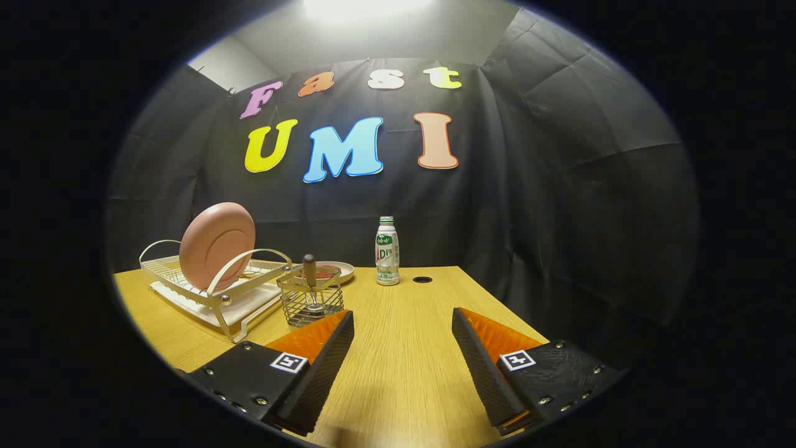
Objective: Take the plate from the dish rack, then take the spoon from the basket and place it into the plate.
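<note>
A pink plate (217, 246) stands on edge in a white wire dish rack (211, 287) on the left of the wooden table (404, 348). Just right of the rack is a small wire basket (310, 303) with a spoon (309, 280) standing in it, its dark handle pointing up. My gripper (403, 317) hovers low over the table, open, with nothing between its fingers. The basket lies just beyond the left fingertip (339, 330); the rack is further left of it.
A white and green bottle (387, 251) stands at the back of the table, straight beyond the fingers. A shallow dish (336, 271) with something dark in it sits behind the basket. A small round hole (422, 280) is right of the bottle. The table's right edge runs close to the right finger.
</note>
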`<state>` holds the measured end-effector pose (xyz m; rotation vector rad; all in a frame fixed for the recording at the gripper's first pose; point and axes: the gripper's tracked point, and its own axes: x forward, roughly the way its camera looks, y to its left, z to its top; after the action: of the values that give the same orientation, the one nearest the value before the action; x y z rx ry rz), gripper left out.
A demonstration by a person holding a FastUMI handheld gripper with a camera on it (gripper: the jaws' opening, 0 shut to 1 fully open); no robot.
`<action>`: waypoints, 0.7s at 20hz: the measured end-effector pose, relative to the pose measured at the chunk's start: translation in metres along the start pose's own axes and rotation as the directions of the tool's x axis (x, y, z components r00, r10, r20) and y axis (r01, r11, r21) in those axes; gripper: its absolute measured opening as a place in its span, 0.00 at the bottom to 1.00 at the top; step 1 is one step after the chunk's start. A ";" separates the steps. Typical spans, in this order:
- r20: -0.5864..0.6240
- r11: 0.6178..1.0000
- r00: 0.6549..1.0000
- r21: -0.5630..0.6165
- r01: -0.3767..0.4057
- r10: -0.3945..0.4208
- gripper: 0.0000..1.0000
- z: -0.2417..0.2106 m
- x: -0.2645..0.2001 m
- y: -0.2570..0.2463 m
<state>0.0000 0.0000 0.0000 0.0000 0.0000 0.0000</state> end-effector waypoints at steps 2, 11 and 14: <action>0.000 1.000 1.000 0.000 0.001 -0.001 0.97 0.000 0.000 0.001; 0.005 1.000 1.000 0.003 -0.001 0.001 0.97 0.002 0.043 0.001; 0.025 1.000 1.000 0.021 0.010 -0.010 0.97 0.017 0.074 -0.004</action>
<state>0.0743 -0.0044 0.0165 0.0210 -0.0248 -0.0098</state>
